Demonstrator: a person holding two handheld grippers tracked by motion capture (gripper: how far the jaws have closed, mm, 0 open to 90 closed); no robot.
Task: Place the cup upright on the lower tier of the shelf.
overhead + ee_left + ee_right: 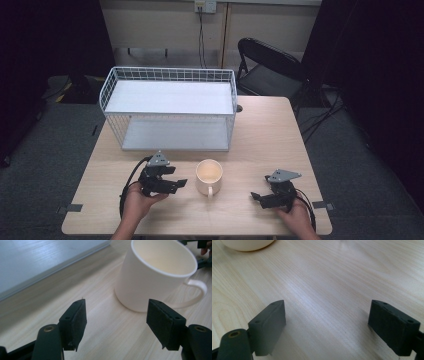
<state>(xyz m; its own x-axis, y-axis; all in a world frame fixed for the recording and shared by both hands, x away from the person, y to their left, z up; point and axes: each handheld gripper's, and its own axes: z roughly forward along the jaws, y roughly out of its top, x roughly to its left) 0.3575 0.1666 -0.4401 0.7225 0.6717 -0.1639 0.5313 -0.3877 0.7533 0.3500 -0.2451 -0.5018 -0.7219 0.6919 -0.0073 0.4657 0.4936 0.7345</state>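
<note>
A cream mug [209,176] stands upright on the wooden table [260,135], its handle toward the near edge. It is empty. My left gripper [179,184] lies just left of the mug, pointing at it, jaws open with only bare wood between them. In the left gripper view the mug [152,275] stands close beyond the left gripper [116,320], apart from the pads. My right gripper [256,196] rests at the right near the front edge, open, aimed left toward the mug. In the right gripper view the right gripper [327,325] spans bare wood and the mug's base [247,244] shows at the top left.
A white wire two-level rack [170,107] stands at the back of the table, right behind the mug. A black folding chair [270,67] sits beyond the table's far right corner. Tape marks [74,207] sit at the table's front corners.
</note>
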